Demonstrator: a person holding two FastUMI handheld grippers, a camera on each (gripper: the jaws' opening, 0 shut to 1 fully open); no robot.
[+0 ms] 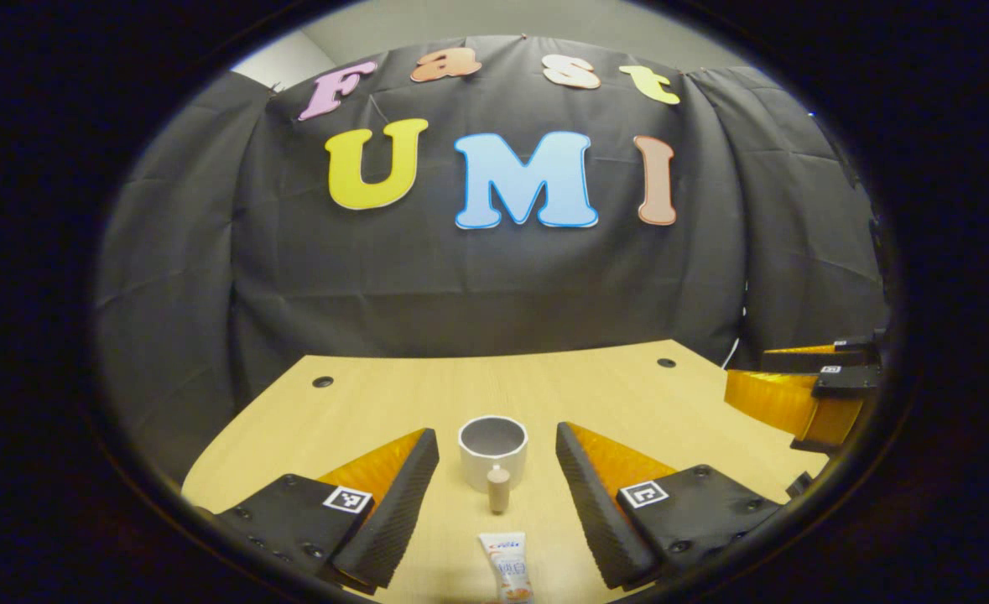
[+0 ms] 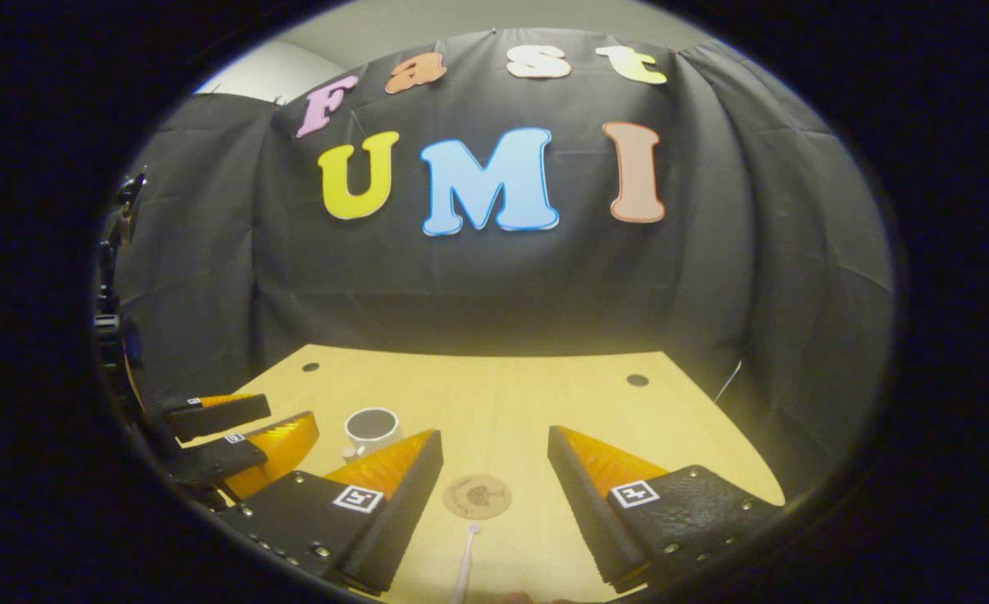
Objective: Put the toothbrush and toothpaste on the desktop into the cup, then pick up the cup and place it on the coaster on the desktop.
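Note:
In the left gripper view a white cup (image 1: 493,453) stands upright on the wooden desktop (image 1: 377,403). A toothpaste tube (image 1: 504,554) lies just in front of it, cap toward the cup. My left gripper (image 1: 494,503) is open, its fingers either side of the tube and cup, touching neither. In the right gripper view a round wooden coaster (image 2: 477,496) lies flat, with a white toothbrush (image 2: 465,562) just nearer than it. My right gripper (image 2: 494,495) is open over them, holding nothing. The cup (image 2: 372,429) sits to its left.
The other gripper (image 1: 804,394) shows at the right edge of the left gripper view, and at the left edge (image 2: 234,436) of the right gripper view. Small dark holes (image 1: 322,382) mark the desktop's far corners. Black cloth hangs close behind the desk.

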